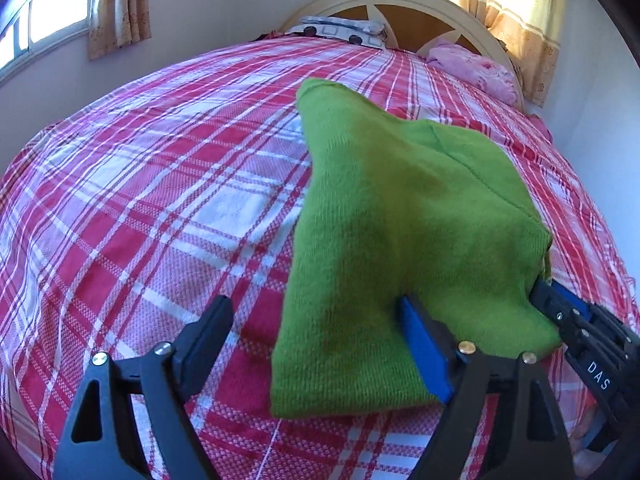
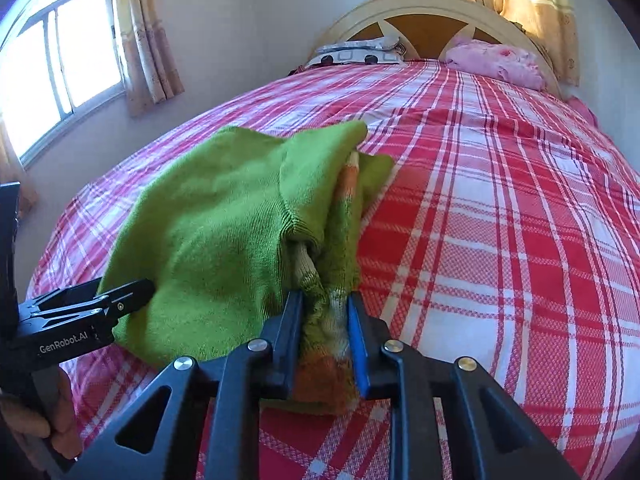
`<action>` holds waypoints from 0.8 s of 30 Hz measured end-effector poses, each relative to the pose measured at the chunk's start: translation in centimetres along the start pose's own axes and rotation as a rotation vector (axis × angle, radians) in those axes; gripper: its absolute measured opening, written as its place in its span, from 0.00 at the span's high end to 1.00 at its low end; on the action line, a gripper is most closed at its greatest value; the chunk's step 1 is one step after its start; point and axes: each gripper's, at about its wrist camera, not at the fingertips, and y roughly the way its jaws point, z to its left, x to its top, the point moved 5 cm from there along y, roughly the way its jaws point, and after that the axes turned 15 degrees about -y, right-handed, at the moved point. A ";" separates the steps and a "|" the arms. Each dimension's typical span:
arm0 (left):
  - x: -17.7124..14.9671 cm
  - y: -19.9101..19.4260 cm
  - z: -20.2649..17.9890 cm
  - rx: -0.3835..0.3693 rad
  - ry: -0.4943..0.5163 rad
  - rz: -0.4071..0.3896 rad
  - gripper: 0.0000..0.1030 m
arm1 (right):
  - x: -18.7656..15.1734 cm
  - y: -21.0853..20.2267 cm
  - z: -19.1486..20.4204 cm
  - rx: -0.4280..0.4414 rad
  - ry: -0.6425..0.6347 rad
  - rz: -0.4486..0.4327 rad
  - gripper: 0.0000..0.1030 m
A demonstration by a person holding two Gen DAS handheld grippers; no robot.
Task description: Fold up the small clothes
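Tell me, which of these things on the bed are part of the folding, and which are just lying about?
Part of the job: the green knitted garment; the right gripper, clamped on its edge; the left gripper, open around its other end.

Just lying about: pink pillow; patterned pillow; checked bedspread; curtains.

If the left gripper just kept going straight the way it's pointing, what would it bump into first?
Most likely the green knitted garment: the open left gripper already has that cloth's near edge between its fingers, one finger tucked under it. Beyond lies the plaid bedcover. Depth is hard to judge.
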 end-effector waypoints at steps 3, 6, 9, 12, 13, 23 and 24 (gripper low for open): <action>-0.5 -0.2 -0.2 0.021 0.022 -0.010 0.16 | -0.2 -0.4 0.6 -0.023 -0.025 0.011 0.76; -0.8 -1.0 0.3 0.016 0.007 -0.002 0.16 | -0.5 -1.0 0.9 -0.028 -0.021 0.018 0.75; -1.5 -2.3 0.2 0.029 0.026 -0.014 0.16 | -1.2 -3.0 1.0 -0.010 0.031 -0.020 0.72; -2.6 -3.9 0.0 0.053 0.062 -0.047 0.16 | -1.9 -5.2 1.6 -0.039 0.047 -0.068 0.60; -3.0 -4.3 -0.1 0.056 0.070 -0.051 0.16 | -2.1 -6.0 1.9 -0.048 0.046 -0.083 0.51; -5.2 -9.2 0.2 0.074 0.069 -0.129 0.10 | -3.2 -10.7 3.3 -0.123 0.047 -0.162 0.33; -5.3 -9.9 0.2 0.080 0.070 -0.146 0.06 | -3.3 -11.3 3.5 -0.131 0.049 -0.171 0.33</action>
